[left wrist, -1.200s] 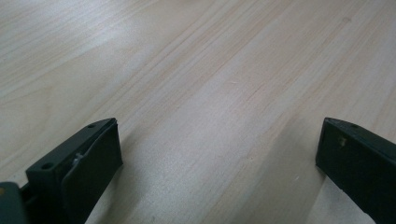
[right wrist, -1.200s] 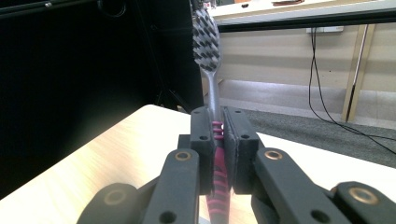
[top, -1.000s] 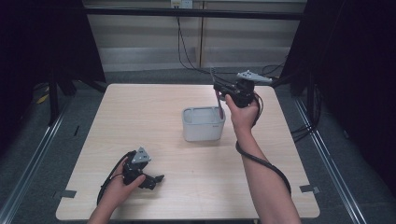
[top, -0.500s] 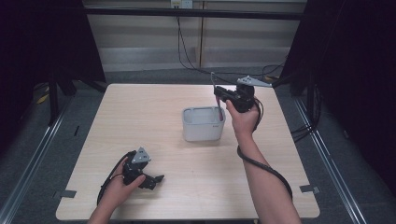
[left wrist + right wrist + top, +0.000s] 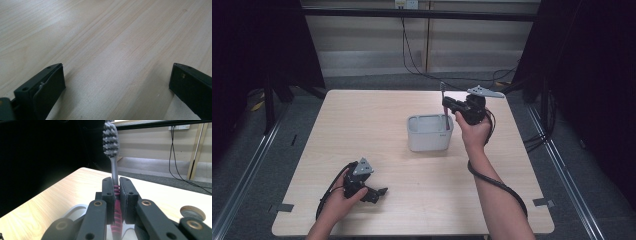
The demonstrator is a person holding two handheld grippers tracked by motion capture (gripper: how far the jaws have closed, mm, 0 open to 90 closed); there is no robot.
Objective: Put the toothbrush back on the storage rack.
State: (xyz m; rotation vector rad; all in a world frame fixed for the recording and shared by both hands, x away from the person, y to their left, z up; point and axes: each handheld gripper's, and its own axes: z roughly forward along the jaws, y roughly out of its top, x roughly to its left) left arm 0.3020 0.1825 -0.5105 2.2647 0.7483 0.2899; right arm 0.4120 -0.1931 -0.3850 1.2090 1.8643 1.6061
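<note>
Right of centre in the high view, the right gripper (image 5: 447, 107) is hanging over the right end of a small grey tub (image 5: 429, 133), with its jaws clamped on a toothbrush (image 5: 444, 107). The toothbrush is standing upright, its bristled head pointing up above the jaws and its lower handle reaching down toward the tub's right rim; whether the tip is touching the tub cannot be told. In the right gripper view the same toothbrush (image 5: 113, 170) is rising through the middle of the frame, its grey neck and pink-ribbed grip pinched between the two black pads (image 5: 108, 195), and the bristles are sitting near the top edge. The pale rim of the tub (image 5: 75, 210) is showing low in that frame, under the jaws. At the lower left of the high view the left gripper (image 5: 379, 192) is resting on the wooden table (image 5: 362, 115), well apart from the tub, held by the person's left hand (image 5: 339, 197). In the left gripper view its jaws are standing wide apart at the bottom corners, with bare wood (image 5: 112, 50) between them.
</note>
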